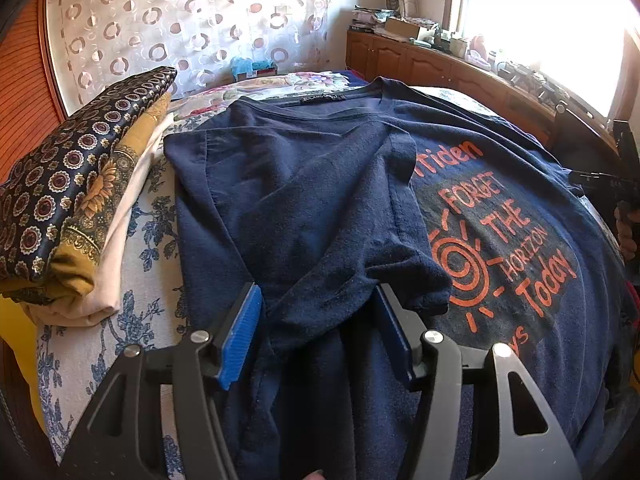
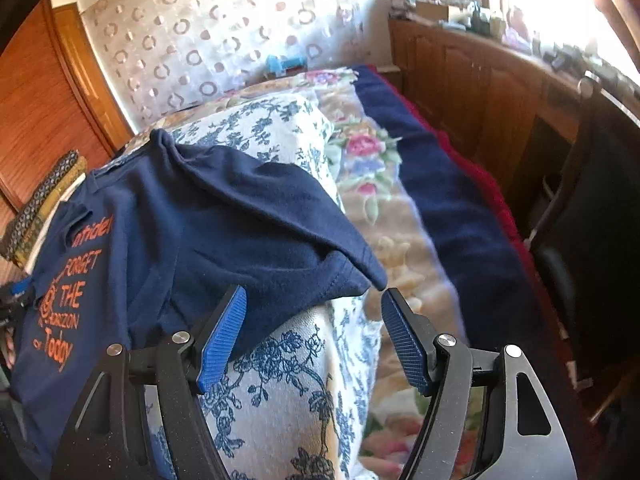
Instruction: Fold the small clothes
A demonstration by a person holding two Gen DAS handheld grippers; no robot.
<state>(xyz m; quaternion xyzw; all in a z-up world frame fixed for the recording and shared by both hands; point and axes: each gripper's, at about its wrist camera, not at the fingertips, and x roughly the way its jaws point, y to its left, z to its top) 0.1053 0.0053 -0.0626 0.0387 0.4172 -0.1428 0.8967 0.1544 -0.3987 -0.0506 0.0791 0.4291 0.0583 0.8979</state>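
Observation:
A navy T-shirt (image 1: 304,184) with orange print lies front up on a white cushion with blue flowers (image 1: 148,216). Its left side and sleeve are folded in over the chest. My left gripper (image 1: 317,292) hovers over that folded sleeve with its blue pads (image 1: 240,332) apart. Cloth lies between them, not pinched. In the right wrist view the shirt's other sleeve (image 2: 320,264) drapes over the cushion's edge (image 2: 288,380). My right gripper (image 2: 315,294) stands open just below the sleeve's hem and touches nothing. It also shows at the far right edge as the right gripper (image 1: 616,184), held by a hand (image 1: 626,232).
A stack of folded patterned clothes (image 1: 76,208) sits left of the shirt. The cushion rests on a bed with a floral blanket (image 2: 372,184) and a navy cover (image 2: 448,200). A wooden cabinet (image 2: 480,88) with clutter runs under the window. A dark chair (image 2: 592,216) stands at right.

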